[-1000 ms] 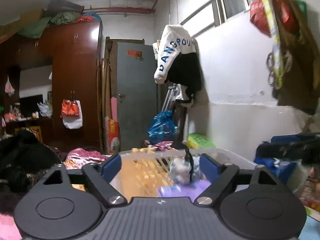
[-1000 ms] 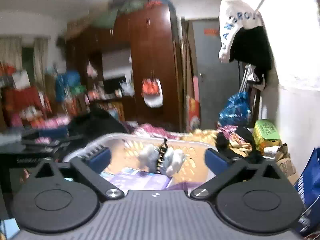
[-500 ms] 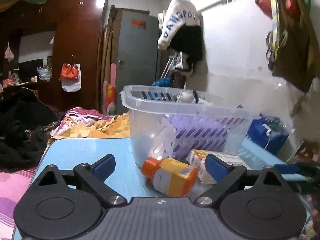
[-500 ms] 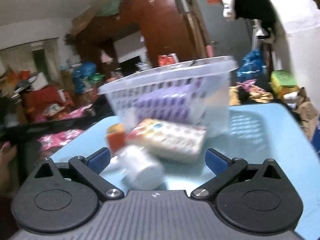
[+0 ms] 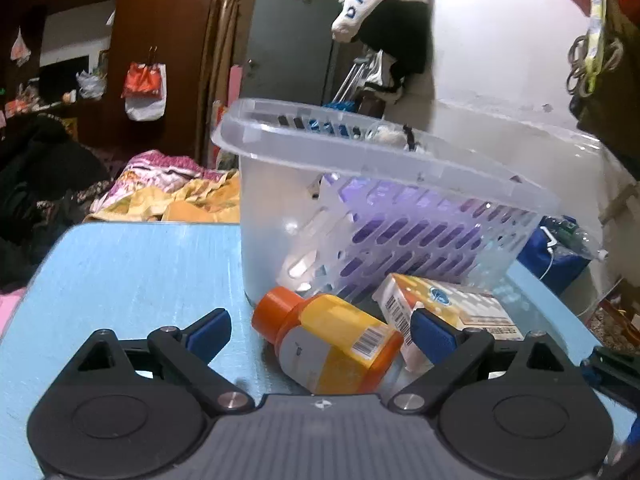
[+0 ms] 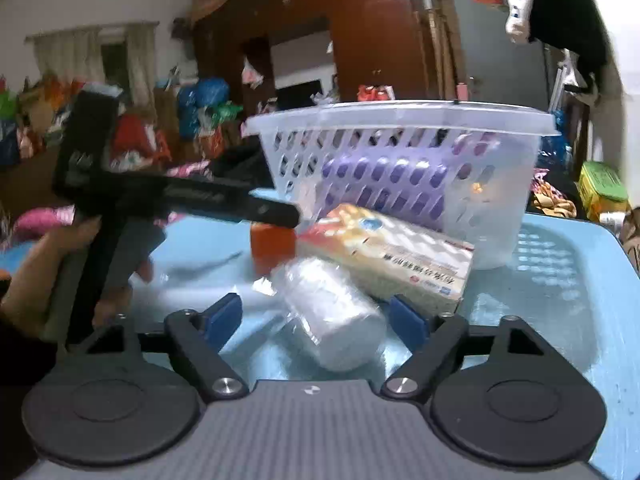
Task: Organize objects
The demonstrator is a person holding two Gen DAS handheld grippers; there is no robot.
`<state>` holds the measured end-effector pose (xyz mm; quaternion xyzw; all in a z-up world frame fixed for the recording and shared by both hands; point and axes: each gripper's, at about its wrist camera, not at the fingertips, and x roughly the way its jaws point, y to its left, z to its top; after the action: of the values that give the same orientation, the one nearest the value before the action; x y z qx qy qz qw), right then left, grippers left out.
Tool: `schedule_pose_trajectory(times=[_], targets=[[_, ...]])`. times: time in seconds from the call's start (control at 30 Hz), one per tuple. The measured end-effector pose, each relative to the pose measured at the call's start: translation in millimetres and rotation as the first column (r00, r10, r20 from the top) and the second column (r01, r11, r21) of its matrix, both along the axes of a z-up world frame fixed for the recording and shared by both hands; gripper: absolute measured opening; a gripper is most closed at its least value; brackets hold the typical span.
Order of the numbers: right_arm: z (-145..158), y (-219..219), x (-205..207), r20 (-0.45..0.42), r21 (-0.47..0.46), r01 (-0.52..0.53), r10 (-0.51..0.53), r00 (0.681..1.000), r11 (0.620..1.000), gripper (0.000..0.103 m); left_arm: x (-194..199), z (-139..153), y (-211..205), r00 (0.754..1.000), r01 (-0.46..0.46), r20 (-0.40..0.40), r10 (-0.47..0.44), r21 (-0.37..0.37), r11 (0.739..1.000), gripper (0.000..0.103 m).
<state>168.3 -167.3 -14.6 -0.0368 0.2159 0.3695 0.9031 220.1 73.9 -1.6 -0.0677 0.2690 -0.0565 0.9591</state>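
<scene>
On the light blue surface (image 5: 120, 272) a clear plastic basket (image 5: 400, 184) is seen standing, with purple contents showing through its slotted wall and a small pale item with a dark band lying near its rim. Just in front of the basket, a yellow bottle (image 5: 340, 344) with an orange cap is laid on its side, and a flat printed box (image 5: 452, 308) is laid beside it, close to the basket's base.

The left gripper (image 5: 320, 330) is held low over the surface with its jaws spread wide; the yellow bottle lies between the blue pads, but no contact with either pad can be made out.

From the right wrist view, the same basket (image 6: 400, 152) is seen, with the box (image 6: 388, 256) resting against its foot and the bottle's orange cap (image 6: 272, 246) beside the box. A clear plastic-wrapped roll (image 6: 332, 312) is laid on its side in front of them. The right gripper (image 6: 316, 316) is held with its jaws released, the roll lying between the pads, ungripped. At the left of that view, the other gripper's handle is held in the person's left hand (image 6: 44, 264).
</scene>
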Motion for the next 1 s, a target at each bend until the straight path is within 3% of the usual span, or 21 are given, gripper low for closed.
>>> schedule_pose_trajectory(times=[0.13,0.23,0.3,0.4,0.43,0.57,0.83,1.0], targets=[[-2,0,0,0.006,-0.006,0.01,-0.01,1.0,1.0,0.058,8,-7,-10,0.999,0.005,-0.035,-0.004,0.036,0.999,0.098],[-3,0,-3,0.019,-0.011,0.0,0.001,1.0,1.0,0.057,11,-13,-16,0.998,0.002,-0.061,0.002,0.062,0.998,0.095],[-3,-1,-5,0.025,-0.004,-0.004,0.005,1.0,1.0,0.057,11,-14,-16,0.998,-0.003,-0.069,0.008,0.066,0.998,0.084],[-2,-2,-7,0.044,0.006,-0.014,0.013,0.999,1.0,0.056,5,-13,-12,0.998,-0.004,-0.055,0.006,0.037,0.999,0.075],[-1,-2,-9,0.053,0.01,-0.016,0.015,0.998,1.0,0.056,1,-12,-11,0.999,-0.003,-0.04,0.003,0.023,1.0,0.07],[0,-5,-12,0.075,0.035,-0.025,0.022,0.997,0.999,0.056,-21,-6,-6,0.997,-0.04,0.06,0.039,0.032,0.999,0.07],[5,-25,-16,0.091,0.135,-0.034,0.022,0.996,0.99,0.055,-61,9,13,0.982,-0.025,0.187,0.035,-0.051,0.998,0.069],[37,-52,-29,0.165,0.207,-0.012,-0.023,0.986,0.978,0.055,-89,30,12,0.957,0.012,0.29,0.012,-0.081,0.997,0.064]])
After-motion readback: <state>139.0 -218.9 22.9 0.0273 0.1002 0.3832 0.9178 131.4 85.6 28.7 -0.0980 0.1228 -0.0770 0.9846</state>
